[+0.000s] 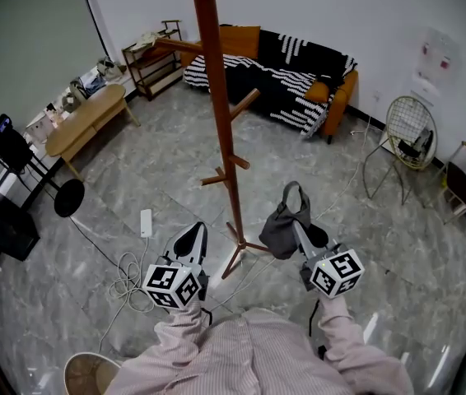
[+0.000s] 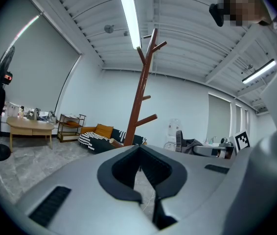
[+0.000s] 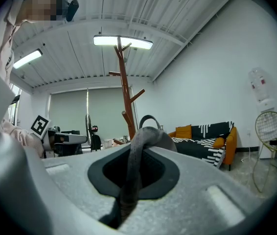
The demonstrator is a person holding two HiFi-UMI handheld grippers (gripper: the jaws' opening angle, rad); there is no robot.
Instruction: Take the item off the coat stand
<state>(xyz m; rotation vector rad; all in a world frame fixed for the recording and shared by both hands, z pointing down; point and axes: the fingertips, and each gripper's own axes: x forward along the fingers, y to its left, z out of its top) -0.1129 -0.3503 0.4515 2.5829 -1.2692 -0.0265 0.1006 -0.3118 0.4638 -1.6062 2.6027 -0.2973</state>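
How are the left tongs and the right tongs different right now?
The right tongs pinch the strap of a grey bag; the left tongs hold nothing. The right tongs sit right of the coat stand, the left tongs left of it. Both are shut.
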